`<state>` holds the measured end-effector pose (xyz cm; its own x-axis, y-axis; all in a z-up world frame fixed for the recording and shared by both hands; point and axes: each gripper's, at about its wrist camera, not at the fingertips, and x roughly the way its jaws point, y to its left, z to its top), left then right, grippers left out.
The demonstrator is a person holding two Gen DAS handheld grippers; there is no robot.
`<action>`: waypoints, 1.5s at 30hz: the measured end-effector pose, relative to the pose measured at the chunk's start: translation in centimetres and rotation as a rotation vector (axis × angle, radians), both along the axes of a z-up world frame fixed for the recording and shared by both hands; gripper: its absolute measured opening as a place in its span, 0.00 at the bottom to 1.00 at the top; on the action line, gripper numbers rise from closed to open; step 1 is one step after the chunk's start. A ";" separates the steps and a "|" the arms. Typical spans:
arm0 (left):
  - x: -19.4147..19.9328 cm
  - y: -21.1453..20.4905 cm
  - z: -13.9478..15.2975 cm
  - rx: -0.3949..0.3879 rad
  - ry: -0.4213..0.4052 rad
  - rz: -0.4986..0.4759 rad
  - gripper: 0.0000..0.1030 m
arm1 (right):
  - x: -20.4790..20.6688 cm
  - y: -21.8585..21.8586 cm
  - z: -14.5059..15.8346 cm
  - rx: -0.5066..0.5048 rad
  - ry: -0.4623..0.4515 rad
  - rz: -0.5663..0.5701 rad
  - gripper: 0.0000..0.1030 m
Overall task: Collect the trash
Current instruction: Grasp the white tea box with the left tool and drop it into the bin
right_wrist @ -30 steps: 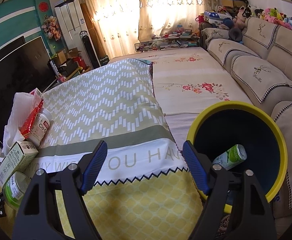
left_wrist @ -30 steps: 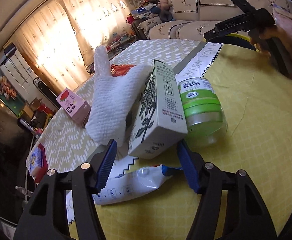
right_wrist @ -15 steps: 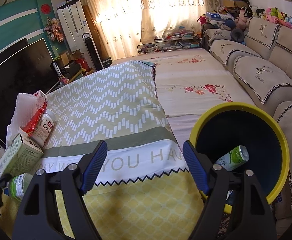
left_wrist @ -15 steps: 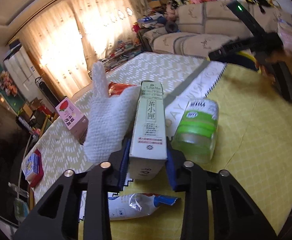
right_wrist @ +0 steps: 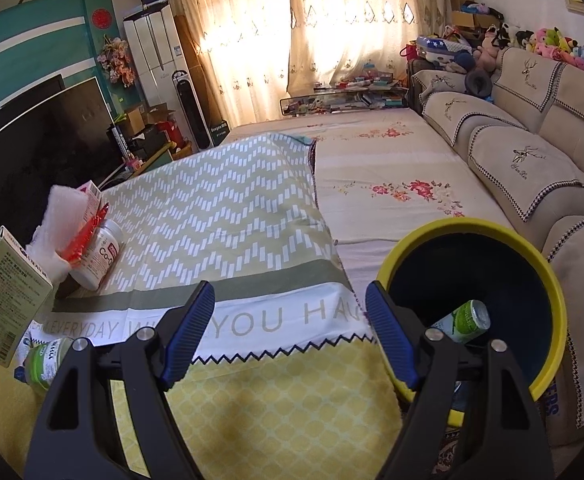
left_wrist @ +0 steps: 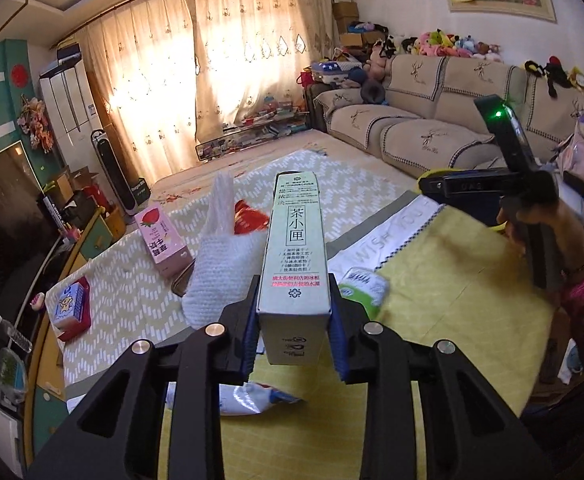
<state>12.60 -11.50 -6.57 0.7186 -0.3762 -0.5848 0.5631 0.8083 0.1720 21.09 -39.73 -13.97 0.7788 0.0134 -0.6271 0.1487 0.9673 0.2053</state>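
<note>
My left gripper (left_wrist: 293,320) is shut on a pale green tea carton (left_wrist: 296,252) and holds it lifted above the table; the carton also shows at the left edge of the right wrist view (right_wrist: 6,292). My right gripper (right_wrist: 290,332) is open and empty over the table's near edge, beside a yellow-rimmed dark bin (right_wrist: 531,264) that holds a green can (right_wrist: 461,322). On the table lie a green-labelled jar (left_wrist: 363,288), a white crumpled paper (left_wrist: 220,276), a red wrapper (left_wrist: 248,220) and a white-blue pouch (left_wrist: 252,398).
A pink strawberry carton (left_wrist: 162,242) and a blue-red box (left_wrist: 72,306) lie on the chevron tablecloth (right_wrist: 220,208). A white jar (right_wrist: 100,254) lies by the paper. A sofa (right_wrist: 531,152) stands at the right; a TV (right_wrist: 32,152) stands at the left.
My left gripper closed on the tea carton and lifted it off the table, tilting it up. The green jar now lies lower in view. The right gripper has barely moved.
</note>
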 end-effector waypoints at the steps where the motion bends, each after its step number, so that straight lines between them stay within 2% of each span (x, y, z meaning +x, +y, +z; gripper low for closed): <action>1: -0.2 -0.4 0.3 -0.009 0.001 -0.003 0.29 | -0.3 -0.3 0.3 -0.002 -0.008 -0.004 0.71; 10: 0.0 -6.6 2.3 -0.120 0.031 -0.086 0.29 | -4.9 -5.5 3.3 -0.034 -0.077 -0.126 0.71; 16: 0.9 -14.4 2.2 -0.141 0.058 -0.191 0.29 | -8.3 -10.2 3.9 -0.041 -0.094 -0.234 0.71; 23: 3.2 -24.8 0.4 -0.150 0.163 -0.318 0.29 | -11.8 -14.4 3.7 -0.042 -0.093 -0.318 0.72; 32: 5.8 -35.6 -3.3 -0.088 0.222 -0.373 0.29 | -13.8 -17.7 3.1 -0.030 -0.088 -0.384 0.72; 38: 7.4 -38.8 -5.8 -0.053 0.257 -0.354 0.30 | -14.1 -18.4 2.8 -0.023 -0.079 -0.406 0.72; 42: 7.6 -38.6 -6.1 -0.065 0.256 -0.326 0.31 | -13.6 -18.1 2.5 -0.016 -0.075 -0.398 0.72; 44: 7.5 -37.4 -5.6 -0.068 0.233 -0.315 0.39 | -13.3 -17.9 2.4 -0.015 -0.071 -0.387 0.72; 45: 7.3 -36.5 -5.3 -0.072 0.220 -0.306 0.49 | -13.0 -17.8 2.3 -0.015 -0.069 -0.381 0.72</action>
